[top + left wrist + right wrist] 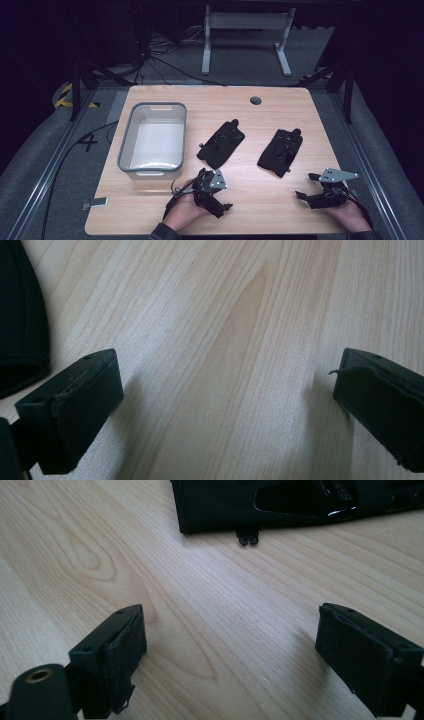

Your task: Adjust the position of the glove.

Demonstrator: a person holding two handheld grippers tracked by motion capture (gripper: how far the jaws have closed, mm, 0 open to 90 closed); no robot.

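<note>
Ahead of both wide-open grippers, left [212,192] and right [314,186], lie gloves [220,143]; a shallow pinch could slip off the fabric.

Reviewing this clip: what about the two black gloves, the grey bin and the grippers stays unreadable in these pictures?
- Left black fabric glove: in the left gripper view the frame's left edge cuts it to a strip.
- Right black fabric glove: the right gripper view crops it at the top; its small tab's kind is too small to tell.
- Grey plastic bin: glare whitens its floor in the high view.
- Left gripper and right gripper: pad surfaces too small there.
</note>
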